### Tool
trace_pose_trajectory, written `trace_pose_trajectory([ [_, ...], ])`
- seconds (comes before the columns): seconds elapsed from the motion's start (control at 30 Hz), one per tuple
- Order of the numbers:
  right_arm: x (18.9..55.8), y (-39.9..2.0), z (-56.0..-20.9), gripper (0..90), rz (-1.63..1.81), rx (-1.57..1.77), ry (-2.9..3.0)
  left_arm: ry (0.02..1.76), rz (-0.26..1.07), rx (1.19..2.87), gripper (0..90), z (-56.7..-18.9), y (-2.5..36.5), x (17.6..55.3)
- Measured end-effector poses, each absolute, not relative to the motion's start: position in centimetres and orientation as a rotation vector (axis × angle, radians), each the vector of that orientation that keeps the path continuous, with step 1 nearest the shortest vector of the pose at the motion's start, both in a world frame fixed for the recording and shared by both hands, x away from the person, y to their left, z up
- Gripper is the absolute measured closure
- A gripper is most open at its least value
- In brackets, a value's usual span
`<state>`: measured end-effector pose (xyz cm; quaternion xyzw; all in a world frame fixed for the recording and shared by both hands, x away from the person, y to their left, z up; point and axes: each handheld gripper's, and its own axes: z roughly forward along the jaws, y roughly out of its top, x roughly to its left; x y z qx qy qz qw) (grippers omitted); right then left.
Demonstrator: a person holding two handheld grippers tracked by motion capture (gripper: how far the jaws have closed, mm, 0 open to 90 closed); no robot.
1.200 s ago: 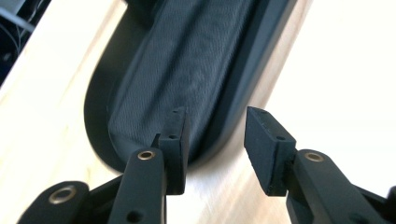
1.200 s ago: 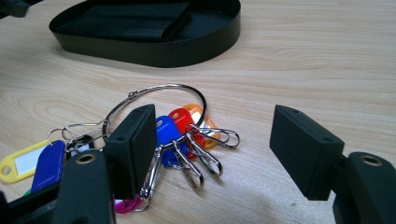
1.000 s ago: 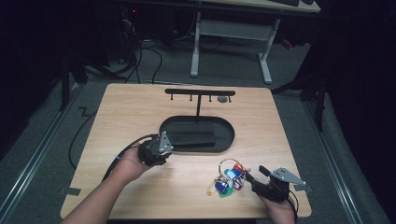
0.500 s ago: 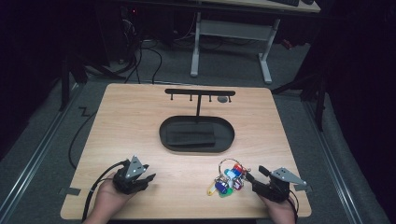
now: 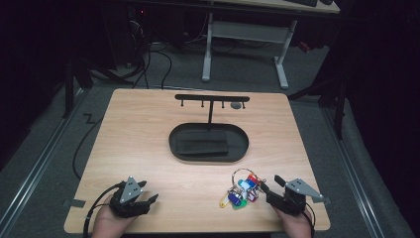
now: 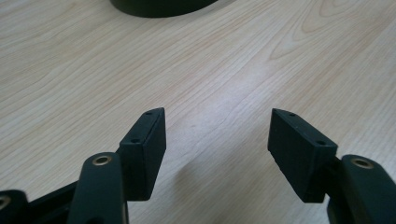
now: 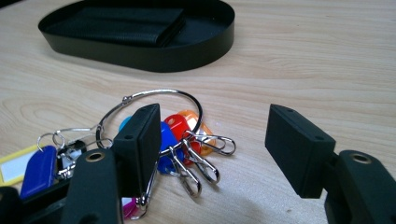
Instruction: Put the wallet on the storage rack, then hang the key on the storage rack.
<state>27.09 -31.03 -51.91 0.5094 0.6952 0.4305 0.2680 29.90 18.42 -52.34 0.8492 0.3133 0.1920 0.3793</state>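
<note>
keys (image 5: 240, 191) on a big wire ring lie in the lower right of the high view, flat on the tabletop (image 5: 148, 134), just in front of our right tool (image 5: 265, 187). its jaws stand released, and in the right gripper view the ring and coloured tags (image 7: 177, 135) sit ahead of the left jaw, not yet between the pads, so we judge nothing is grasped. our left tool (image 5: 148, 201) rests at the lower left, its jaws having just been opening, with bare wood between them; it seems parked clear of the work. mid-frame sits the black oval tray (image 5: 173, 144) holding a dark wallet (image 5: 203, 145), and behind it a hook rack (image 5: 212, 97), likely where the ring belongs.
</note>
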Motion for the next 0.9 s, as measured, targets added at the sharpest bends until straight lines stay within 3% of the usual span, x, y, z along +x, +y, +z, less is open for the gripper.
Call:
trace_pose_trajectory([
  [0.37, 28.4, -28.2, -50.6, 32.0, 0.966, 1.316, 2.069, 0.766, 0.470, 2.133, 37.2, -52.1, 18.4, 30.0],
  [0.9, 31.3, -26.4, -48.6, 35.3, 0.720, 1.308, 2.302, 0.697, 0.488, 2.152, 36.1, -52.0, 17.6, 29.4],
])
